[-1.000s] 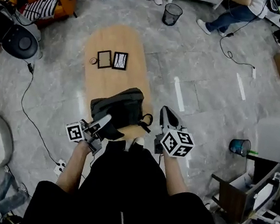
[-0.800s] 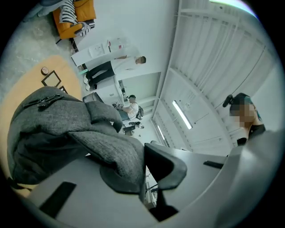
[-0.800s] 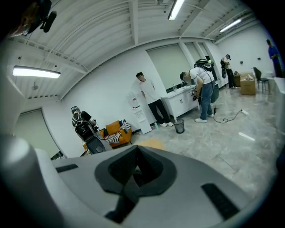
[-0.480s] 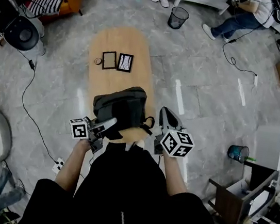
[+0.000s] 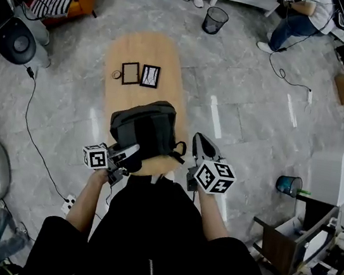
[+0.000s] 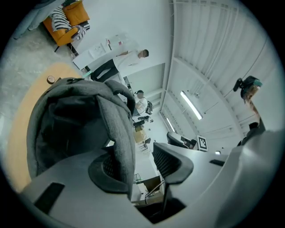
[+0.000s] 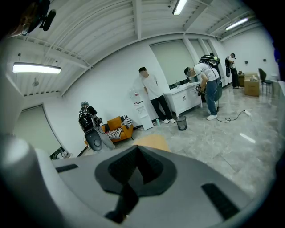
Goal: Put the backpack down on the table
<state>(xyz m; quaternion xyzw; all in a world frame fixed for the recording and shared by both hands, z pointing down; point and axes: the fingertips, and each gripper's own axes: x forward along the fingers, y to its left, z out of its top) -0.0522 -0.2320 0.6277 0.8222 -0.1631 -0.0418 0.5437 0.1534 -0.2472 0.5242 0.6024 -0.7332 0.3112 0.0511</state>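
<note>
since a second ago the dark grey fabric backpack (image 5: 144,129) has settled onto the near end of the oval light-wood table (image 5: 141,46), and your left gripper (image 5: 131,153) has sunk with it at the bag's near left corner. your right gripper (image 5: 200,143) sits just right of the bag, apart from it.

left gripper view: your jaws have just been opening and stand wide, released. the grey strap (image 6: 121,133) hangs loose between them, unpinched.

right gripper view: jaws clenched together, nothing in them.

the bag looks delivered. what's left, i'd judge, is drawing your left jaws clear of the strap.
</note>
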